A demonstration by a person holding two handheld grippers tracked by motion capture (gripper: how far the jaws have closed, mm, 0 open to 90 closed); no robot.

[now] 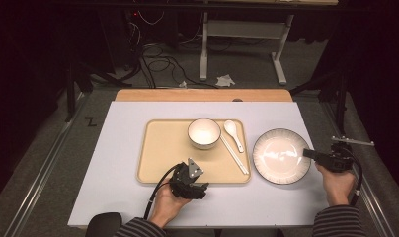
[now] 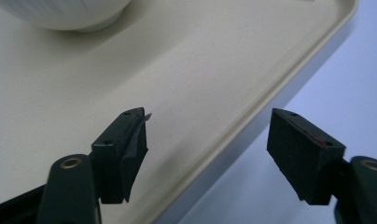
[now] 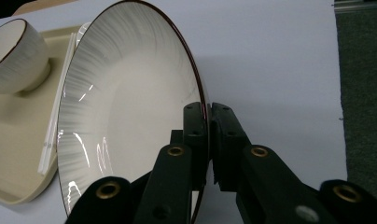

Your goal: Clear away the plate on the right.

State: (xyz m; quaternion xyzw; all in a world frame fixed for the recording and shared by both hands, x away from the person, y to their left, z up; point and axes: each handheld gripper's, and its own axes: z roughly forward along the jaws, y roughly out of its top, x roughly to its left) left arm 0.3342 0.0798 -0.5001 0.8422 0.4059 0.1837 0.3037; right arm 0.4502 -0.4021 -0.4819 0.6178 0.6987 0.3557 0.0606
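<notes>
A white plate (image 1: 281,156) with a dark rim lies on the white table, right of the beige tray (image 1: 160,148). My right gripper (image 1: 311,154) is shut on the plate's right rim; in the right gripper view the rim (image 3: 203,100) runs between the two pressed jaws of the right gripper (image 3: 208,109). My left gripper (image 1: 200,190) stands open at the tray's front edge. In the left gripper view the left gripper (image 2: 207,128) straddles the tray's raised rim (image 2: 252,116), one jaw over the tray, the other over the table.
On the tray stand a white bowl (image 1: 204,133), a white spoon (image 1: 233,133) and white chopsticks (image 1: 235,155). The table's front edge is near my hands. Beyond the table are cables and a metal stand on the floor.
</notes>
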